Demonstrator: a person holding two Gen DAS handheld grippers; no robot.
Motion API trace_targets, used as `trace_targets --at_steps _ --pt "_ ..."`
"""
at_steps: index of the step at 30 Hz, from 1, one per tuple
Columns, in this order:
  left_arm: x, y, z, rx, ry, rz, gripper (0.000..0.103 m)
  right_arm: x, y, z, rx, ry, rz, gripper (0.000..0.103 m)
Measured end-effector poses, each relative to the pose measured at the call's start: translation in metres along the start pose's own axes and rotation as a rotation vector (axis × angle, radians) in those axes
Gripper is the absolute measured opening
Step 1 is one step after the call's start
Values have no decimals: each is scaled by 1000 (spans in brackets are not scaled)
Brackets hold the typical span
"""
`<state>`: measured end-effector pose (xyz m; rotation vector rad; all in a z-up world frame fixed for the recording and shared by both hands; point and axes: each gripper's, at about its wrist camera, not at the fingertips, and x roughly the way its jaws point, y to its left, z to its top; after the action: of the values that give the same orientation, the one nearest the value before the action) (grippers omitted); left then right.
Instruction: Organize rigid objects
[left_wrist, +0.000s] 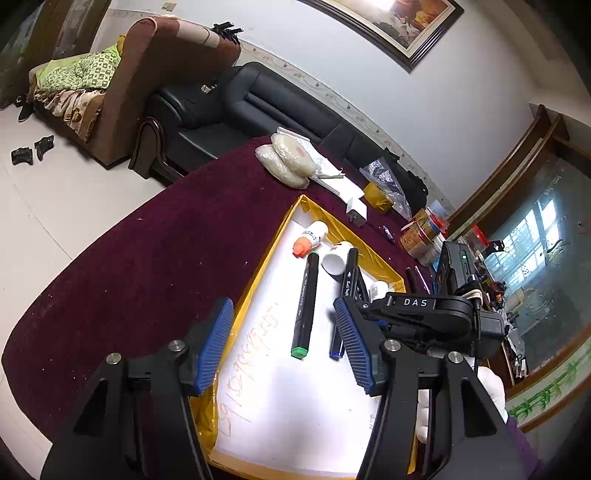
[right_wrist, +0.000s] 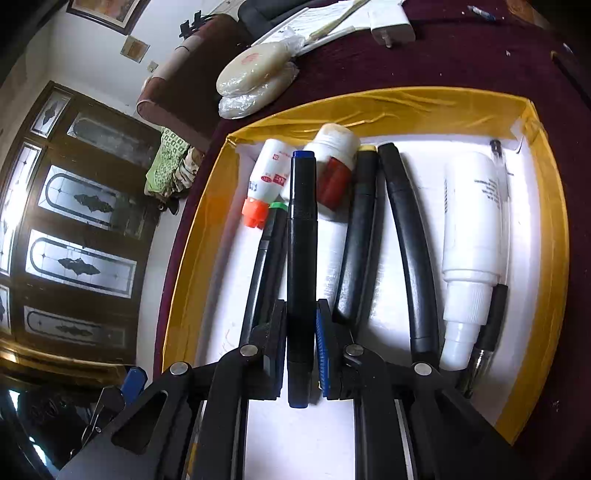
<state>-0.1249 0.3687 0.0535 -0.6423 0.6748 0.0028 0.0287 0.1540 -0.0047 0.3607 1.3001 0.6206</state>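
Observation:
A yellow-rimmed tray (right_wrist: 192, 258) with a white floor holds the stationery. My right gripper (right_wrist: 301, 347) is shut on a black marker with blue ends (right_wrist: 302, 240), which hangs lengthwise over the tray. Beside it lie a green-capped marker (right_wrist: 271, 240), an orange-capped glue bottle (right_wrist: 266, 177), a white bottle with a red label (right_wrist: 332, 166), two black markers (right_wrist: 360, 236), a white spray bottle (right_wrist: 471, 240) and a pen (right_wrist: 487, 325). My left gripper (left_wrist: 284, 343) stands open above the tray's near left rim (left_wrist: 258, 280). Nothing is between its pads, and the green-capped marker (left_wrist: 306, 302) lies just beyond.
The tray sits on a maroon tablecloth (left_wrist: 147, 258). Behind it lie plastic-wrapped round cakes (left_wrist: 288, 158), papers, a white charger (left_wrist: 356, 212) and jars (left_wrist: 421, 232). A black sofa (left_wrist: 258, 99) stands past the table's far edge.

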Motion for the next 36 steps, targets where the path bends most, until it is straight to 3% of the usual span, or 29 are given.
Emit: trace_targets --at_steps 7,11,14,20,27,36 --pt "-3 -10 -3 26 -7 5 63 10 32 -3 -181 5 -69 14" --pt "-7 -19 -5 59 -11 30 66 5 34 -6 -213 0 -83 23" --pt "-10 -25 -6 81 -21 58 66 -9 32 -9 -229 -15 -67 23" --pt "-9 -40 -12 128 -21 89 66 -63 9 -18 -251 -147 -51 30" --pt "1 -75 -24 210 16 92 66 -146 -61 -33 -186 -365 -107 40" --pt "25 -144 -54 356 99 55 66 -233 -198 -45 75 -546 -209 41"
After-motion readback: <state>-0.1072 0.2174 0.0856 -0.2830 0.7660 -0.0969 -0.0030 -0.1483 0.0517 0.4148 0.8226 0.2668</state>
